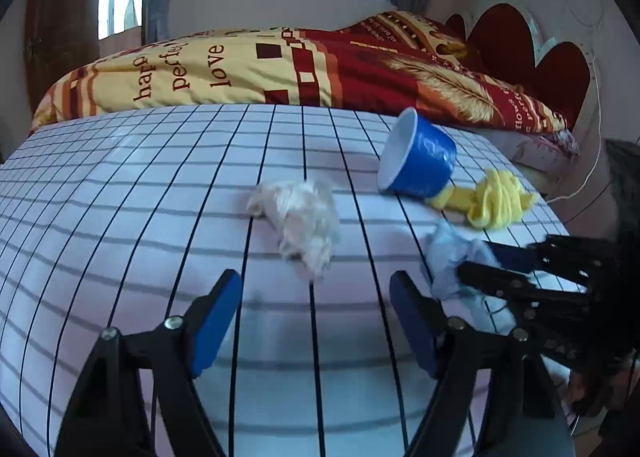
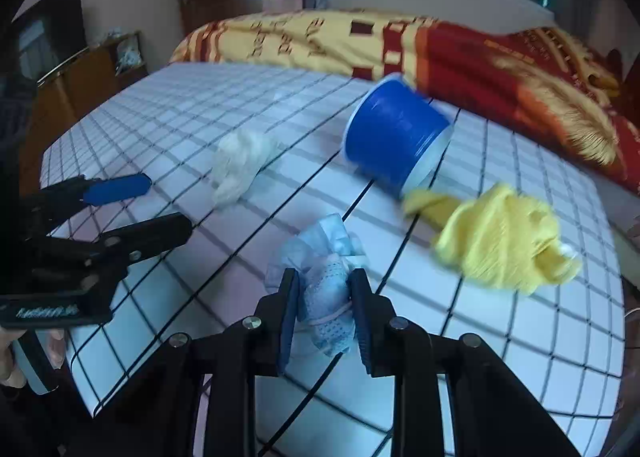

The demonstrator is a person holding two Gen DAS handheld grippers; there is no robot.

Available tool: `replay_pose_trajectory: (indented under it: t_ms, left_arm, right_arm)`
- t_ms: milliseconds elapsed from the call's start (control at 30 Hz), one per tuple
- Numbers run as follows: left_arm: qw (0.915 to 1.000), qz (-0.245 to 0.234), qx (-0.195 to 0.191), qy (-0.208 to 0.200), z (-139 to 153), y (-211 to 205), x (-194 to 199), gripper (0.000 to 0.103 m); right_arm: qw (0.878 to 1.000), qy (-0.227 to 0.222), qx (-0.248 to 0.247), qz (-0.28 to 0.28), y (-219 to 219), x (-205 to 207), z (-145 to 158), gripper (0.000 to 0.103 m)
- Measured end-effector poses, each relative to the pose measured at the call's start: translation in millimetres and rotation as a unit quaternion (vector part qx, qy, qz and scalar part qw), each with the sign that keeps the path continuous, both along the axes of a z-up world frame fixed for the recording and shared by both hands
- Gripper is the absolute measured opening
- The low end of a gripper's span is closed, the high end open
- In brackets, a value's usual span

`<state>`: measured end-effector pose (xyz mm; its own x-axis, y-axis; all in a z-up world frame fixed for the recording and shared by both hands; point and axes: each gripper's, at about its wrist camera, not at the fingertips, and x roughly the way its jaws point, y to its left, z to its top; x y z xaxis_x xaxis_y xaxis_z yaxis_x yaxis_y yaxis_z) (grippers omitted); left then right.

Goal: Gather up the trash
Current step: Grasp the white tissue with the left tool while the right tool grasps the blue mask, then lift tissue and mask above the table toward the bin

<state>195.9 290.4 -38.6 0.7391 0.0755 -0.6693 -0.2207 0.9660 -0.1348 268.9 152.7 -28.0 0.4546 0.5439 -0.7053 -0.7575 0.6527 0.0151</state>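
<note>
Bedroom, grid-cloth bench w/ scattered trash: right gripper fingers clamped on blue wad, pick-up step; left gripper spread, empty; next: lift, bin it.

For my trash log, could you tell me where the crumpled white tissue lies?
The crumpled white tissue lies on the checked tabletop, left of the tipped blue cup, ahead of the open left gripper.

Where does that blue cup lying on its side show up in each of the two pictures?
Left wrist view: the blue cup lies right of centre, white mouth facing left.
Right wrist view: the cup lies above centre, its base toward the right.
Shared landmark: the yellow cloth beside the cup's base.
</note>
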Motion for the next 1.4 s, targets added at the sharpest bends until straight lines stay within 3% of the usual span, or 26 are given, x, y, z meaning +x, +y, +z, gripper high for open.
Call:
replay_pose_trajectory:
  t_ms: [133, 300, 400, 467, 500, 733, 1000, 1400]
  left_arm:
    - [0.9999, -0.003, -0.013, 0.009, -2, 8, 28, 0.067]
    - [0.9988, 0.001, -0.019, 0.045, -8, 11, 56, 0.061]
    - [0.9966, 0.005, -0.035, 0.074, -17, 19, 72, 0.049]
    - [0.9964, 0.005, -0.035, 0.077, -18, 23, 74, 0.033]
    - [0.9963, 0.004, -0.044, 0.074, -17, 24, 73, 0.031]
    - [0.9991, -0.021, -0.032, 0.019, 2, 5, 18, 0.031]
    - [0.9989, -0.044, -0.007, 0.013, 12, -32, -12, 0.031]
    - [0.9982, -0.06, -0.005, 0.004, 20, -61, -42, 0.031]
  right_arm:
    - [0.999, -0.006, 0.017, -0.05, -11, 16, 4, 0.025]
    - [0.998, 0.011, 0.013, -0.056, -11, 26, 2, 0.025]
    - [0.999, 0.015, 0.012, -0.05, -11, 26, 2, 0.025]
    - [0.999, 0.014, 0.015, -0.048, -13, 23, 3, 0.025]
    - [0.999, 0.011, 0.018, -0.049, -15, 22, 5, 0.025]
    - [0.997, -0.007, 0.046, -0.064, -39, 4, 21, 0.024]
    - [0.995, -0.015, 0.048, -0.088, -65, -19, 27, 0.024]
    - [0.992, -0.032, 0.058, -0.106, -103, -57, 44, 0.024]
